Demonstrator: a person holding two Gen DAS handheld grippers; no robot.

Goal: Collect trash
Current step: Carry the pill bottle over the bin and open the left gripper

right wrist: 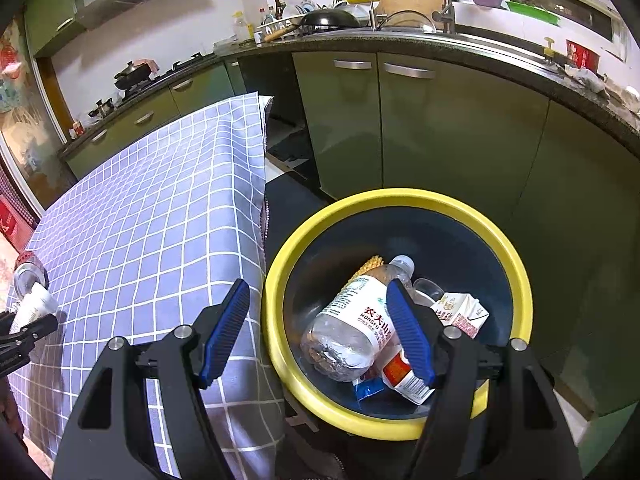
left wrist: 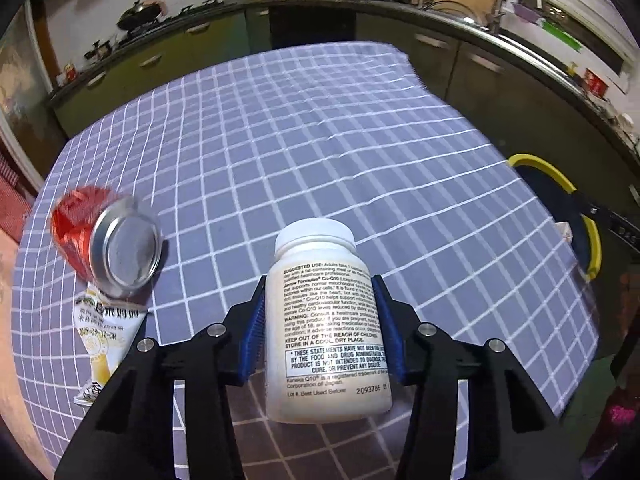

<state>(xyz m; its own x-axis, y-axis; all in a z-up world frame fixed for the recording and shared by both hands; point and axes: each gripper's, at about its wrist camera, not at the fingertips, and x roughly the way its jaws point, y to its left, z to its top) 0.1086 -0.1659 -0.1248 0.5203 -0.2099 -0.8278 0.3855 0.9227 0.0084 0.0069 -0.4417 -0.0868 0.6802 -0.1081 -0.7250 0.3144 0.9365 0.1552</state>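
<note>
Left wrist view: a white pill bottle (left wrist: 328, 320) is clamped upright between the left gripper (left wrist: 320, 332) jaws, above the checked counter (left wrist: 320, 140); a red can (left wrist: 106, 240) and wrapper (left wrist: 106, 332) lie nearby. Right wrist view: the right gripper (right wrist: 318, 332) jaws are spread empty over the yellow-rimmed bin (right wrist: 280, 280). The bottle is best carried level and released over the bin.

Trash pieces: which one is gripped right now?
The white pill bottle, clamped in the left gripper; the red can and packet lie loose on the table.
</note>
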